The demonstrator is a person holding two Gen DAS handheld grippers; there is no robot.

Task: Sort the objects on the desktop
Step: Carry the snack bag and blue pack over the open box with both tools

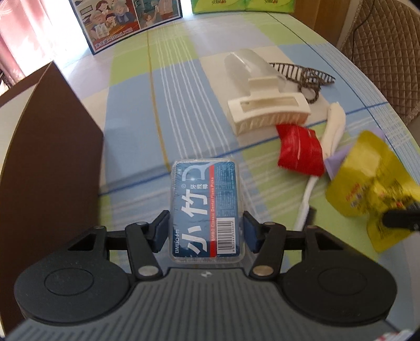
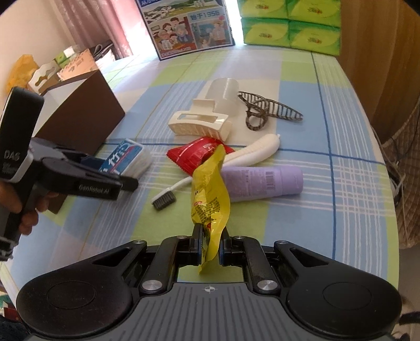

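My left gripper point(image 1: 205, 230) is shut on a blue floss-pick box point(image 1: 206, 207) and holds it above the table, right of a brown box point(image 1: 50, 162). The floss box also shows in the right wrist view point(image 2: 126, 158). My right gripper point(image 2: 211, 242) is shut on a yellow snack packet point(image 2: 210, 194), also seen in the left wrist view point(image 1: 367, 181). On the table lie a red packet point(image 2: 199, 154), a cream hair claw point(image 2: 199, 124), a patterned hair clip point(image 2: 267, 110), a toothbrush point(image 2: 168, 194), a purple tube point(image 2: 262, 183) and a white tube point(image 2: 260, 150).
A clear cup point(image 2: 224, 95) lies behind the cream claw. A picture box point(image 2: 186, 26) and green tissue packs point(image 2: 291, 23) stand at the table's far edge. The checked tablecloth point(image 2: 341, 196) ends on the right by a wicker chair point(image 1: 388, 52).
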